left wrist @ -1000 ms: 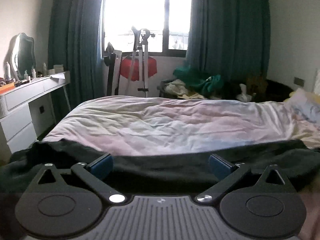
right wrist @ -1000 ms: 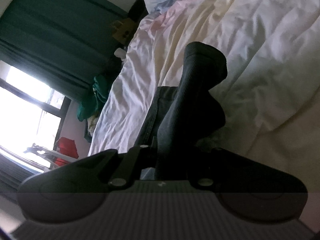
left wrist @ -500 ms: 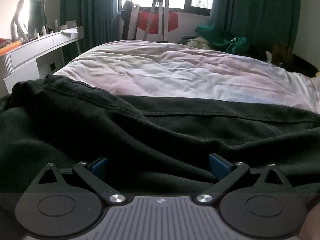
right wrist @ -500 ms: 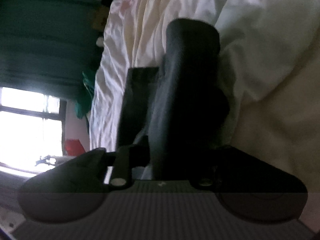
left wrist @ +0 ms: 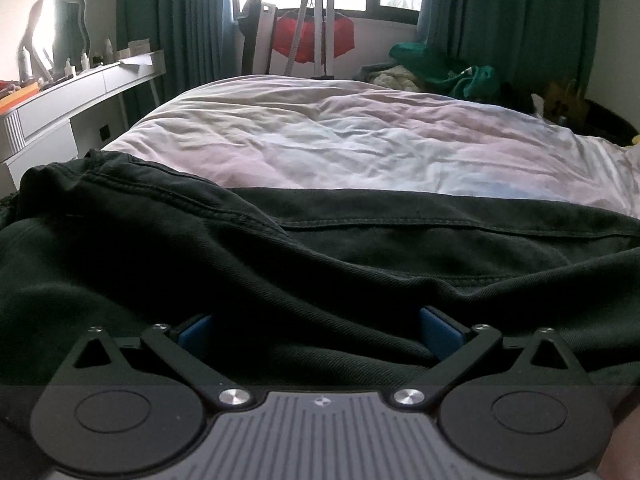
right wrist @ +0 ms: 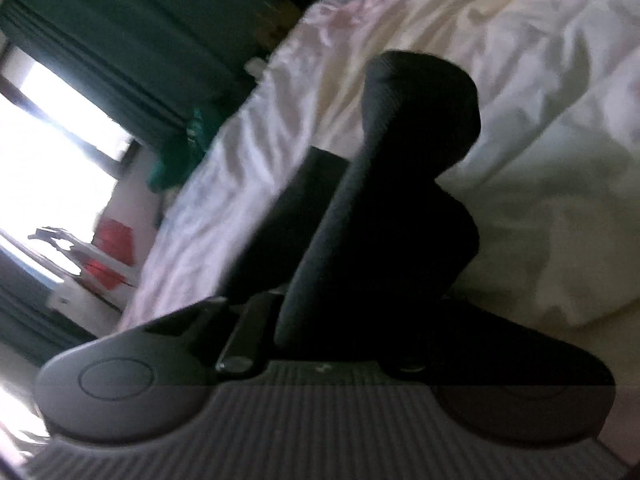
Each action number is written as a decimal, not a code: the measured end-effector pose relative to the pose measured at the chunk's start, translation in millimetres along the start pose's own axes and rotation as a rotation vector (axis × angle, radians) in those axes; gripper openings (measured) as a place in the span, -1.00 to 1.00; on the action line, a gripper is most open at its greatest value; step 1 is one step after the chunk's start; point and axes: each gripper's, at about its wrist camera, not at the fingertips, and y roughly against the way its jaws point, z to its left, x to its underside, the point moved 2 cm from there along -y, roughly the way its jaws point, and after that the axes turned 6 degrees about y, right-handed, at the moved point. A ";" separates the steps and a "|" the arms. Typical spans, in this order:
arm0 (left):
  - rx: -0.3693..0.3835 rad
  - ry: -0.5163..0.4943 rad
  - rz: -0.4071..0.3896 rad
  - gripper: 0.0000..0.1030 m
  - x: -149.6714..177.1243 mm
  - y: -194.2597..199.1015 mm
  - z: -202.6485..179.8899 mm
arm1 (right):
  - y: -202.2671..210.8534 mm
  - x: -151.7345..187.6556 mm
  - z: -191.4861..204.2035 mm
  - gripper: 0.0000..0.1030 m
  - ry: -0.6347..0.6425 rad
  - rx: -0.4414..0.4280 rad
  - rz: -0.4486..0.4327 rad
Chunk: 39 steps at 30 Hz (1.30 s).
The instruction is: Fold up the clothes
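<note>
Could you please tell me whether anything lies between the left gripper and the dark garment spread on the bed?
Nothing visible does. The left gripper sits right at the dark garment, its blue pads spread wide with the cloth bunched across the gap between them, over the pale bedspread.

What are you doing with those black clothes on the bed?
A person is folding a dark garment on the bed with two hand-held grippers. The left gripper rests low on it, jaws wide, cloth bunched between the blue pads but not pinched. The right gripper is closing its jaws on a bunched-up roll of dark cloth, raised over the pale sheet.
</note>
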 end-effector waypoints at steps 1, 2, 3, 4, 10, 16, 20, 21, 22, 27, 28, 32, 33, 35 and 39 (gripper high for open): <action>0.002 -0.001 0.001 0.99 -0.2 -0.2 0.5 | 0.5 0.0 1.4 -0.73 0.028 0.018 0.003; 0.006 -0.009 0.007 0.99 -1.3 -0.7 0.9 | 1.3 0.0 6.2 -0.75 0.070 0.041 0.000; 0.016 -0.012 0.018 0.99 -4.2 -1.7 3.2 | 2.4 -0.1 13.6 -0.76 0.122 0.069 -0.007; 0.027 -0.013 0.029 0.99 -7.3 -2.7 5.8 | 5.3 -0.6 21.8 -0.76 0.164 0.090 -0.021; 0.002 -0.009 0.019 0.98 -16.9 5.8 25.2 | 32.7 -7.4 86.8 -0.77 0.387 0.112 -0.188; -0.012 0.019 -0.063 0.98 -33.8 30.8 41.0 | 81.6 29.1 200.2 -0.77 0.839 0.101 -0.424; 0.035 0.129 -0.137 0.98 -51.0 57.0 65.7 | 115.0 84.2 280.6 -0.77 1.113 -0.020 -0.555; 0.017 0.146 -0.151 0.98 -54.2 61.8 73.5 | 121.6 102.9 297.6 -0.77 1.169 -0.061 -0.573; -0.006 0.161 -0.164 0.98 -57.3 66.3 81.4 | 127.4 124.8 313.3 -0.77 1.224 -0.107 -0.584; -0.077 0.292 -0.177 0.97 -63.4 75.3 130.4 | 126.9 261.9 345.6 -0.77 1.476 -0.299 -0.471; -0.082 0.325 -0.169 0.97 -63.1 75.0 139.8 | 119.7 287.8 343.5 -0.77 1.517 -0.322 -0.414; -0.035 0.383 -0.150 0.97 -59.8 76.2 156.0 | 81.5 366.7 316.8 -0.75 1.651 -0.329 -0.223; -0.027 0.374 -0.157 0.97 -60.3 77.8 155.2 | 79.6 370.0 312.2 -0.75 1.651 -0.329 -0.230; -0.002 0.364 -0.177 0.97 -61.5 79.0 149.9 | 79.4 366.9 308.4 -0.73 1.634 -0.338 -0.235; 0.105 0.379 -0.154 0.97 -59.4 73.7 140.3 | 92.4 354.9 313.9 -0.24 1.603 -0.405 -0.104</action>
